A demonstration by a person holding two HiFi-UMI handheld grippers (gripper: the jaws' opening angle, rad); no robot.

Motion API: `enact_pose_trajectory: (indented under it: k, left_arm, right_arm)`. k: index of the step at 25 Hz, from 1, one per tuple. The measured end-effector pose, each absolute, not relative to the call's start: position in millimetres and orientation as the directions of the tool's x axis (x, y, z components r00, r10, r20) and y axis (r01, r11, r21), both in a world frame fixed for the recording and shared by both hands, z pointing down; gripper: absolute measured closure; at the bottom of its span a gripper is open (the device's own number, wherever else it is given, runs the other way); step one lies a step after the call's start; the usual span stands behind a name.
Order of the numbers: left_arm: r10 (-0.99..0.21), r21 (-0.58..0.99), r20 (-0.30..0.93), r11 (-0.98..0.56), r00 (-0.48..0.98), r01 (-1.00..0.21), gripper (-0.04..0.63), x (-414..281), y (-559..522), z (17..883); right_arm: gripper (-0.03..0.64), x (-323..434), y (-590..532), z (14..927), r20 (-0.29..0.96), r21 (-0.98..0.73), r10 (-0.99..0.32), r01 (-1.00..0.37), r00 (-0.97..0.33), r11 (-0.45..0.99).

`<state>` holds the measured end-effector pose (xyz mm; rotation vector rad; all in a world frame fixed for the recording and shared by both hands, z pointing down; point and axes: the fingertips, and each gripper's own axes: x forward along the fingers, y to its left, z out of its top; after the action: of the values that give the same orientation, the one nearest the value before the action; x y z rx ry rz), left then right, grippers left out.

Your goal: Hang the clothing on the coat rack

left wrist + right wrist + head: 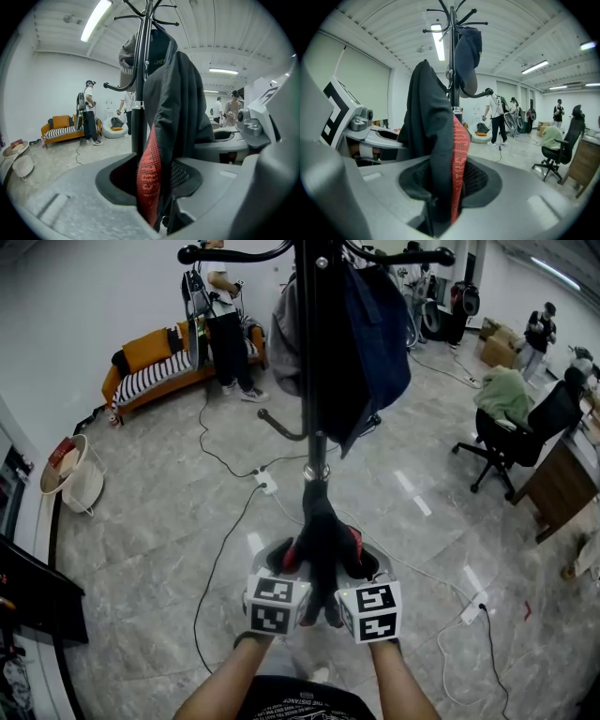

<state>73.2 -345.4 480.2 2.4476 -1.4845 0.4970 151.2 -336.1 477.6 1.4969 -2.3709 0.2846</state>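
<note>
A black coat rack pole [309, 381] stands straight ahead of me. A black garment with a red knitted hem [323, 531] hangs down beside the pole. Both grippers are level with its lower end. The left gripper [289, 563] is open, and the red hem [149, 178] hangs loosely between its jaws with room on either side. The right gripper [356, 559] is also open; the garment [426, 122] and its red edge [459, 159] drop through the gap. A dark blue jacket [380, 343] and a cap [467, 51] hang higher on the rack.
Cables [225, 549] and a power strip [267, 486] lie on the floor by the rack's base. An orange sofa [155, 362] and a standing person [225, 324] are at the back left. An office chair [520, 427] and a desk [562, 484] stand at the right.
</note>
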Motion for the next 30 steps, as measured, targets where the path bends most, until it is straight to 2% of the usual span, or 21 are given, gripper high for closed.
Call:
enact_pose_trajectory:
  k: [30]
  left_arm:
    - [-0.807, 0.011, 0.402, -0.468, 0.432, -0.884, 0.46, 64.4, -278.3, 471.7]
  right_arm:
    - [0.474, 150.0, -269.3, 459.0, 0.334, -0.001, -0.863, -0.916, -0.378, 0.401]
